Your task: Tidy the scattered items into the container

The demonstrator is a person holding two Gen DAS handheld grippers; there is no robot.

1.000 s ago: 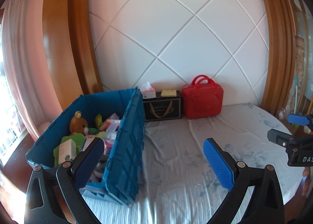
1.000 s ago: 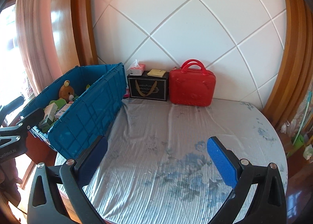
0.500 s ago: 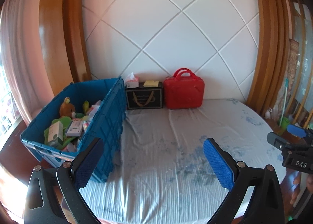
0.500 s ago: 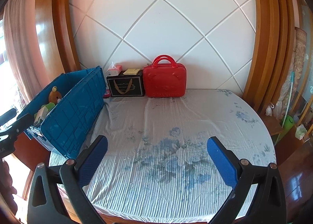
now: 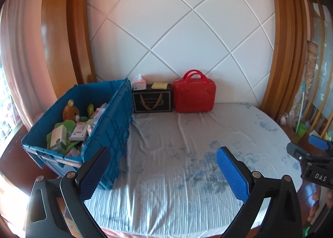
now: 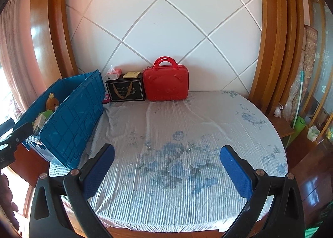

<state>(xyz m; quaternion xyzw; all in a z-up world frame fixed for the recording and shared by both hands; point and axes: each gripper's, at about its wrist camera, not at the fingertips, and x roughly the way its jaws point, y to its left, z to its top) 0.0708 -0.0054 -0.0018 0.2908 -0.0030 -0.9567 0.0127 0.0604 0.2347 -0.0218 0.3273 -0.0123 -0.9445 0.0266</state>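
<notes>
Both views wallward, sharing crate (image 5: pixel 116 125) and bed (image 6: pixel 187 134)

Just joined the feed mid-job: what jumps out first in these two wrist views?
The blue crate at the table's left edge, packed with boxes and a teddy bear. Next, the red handbag-style case against the quilted wall, beside a black gift box. Both grippers, left gripper and right gripper, hover open and hold nothing.

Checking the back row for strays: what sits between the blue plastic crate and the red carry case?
A black gift box with tan ribbon handles, a tissue pack and yellow pad on top, stands between blue crate and red case; both views show it.
</notes>
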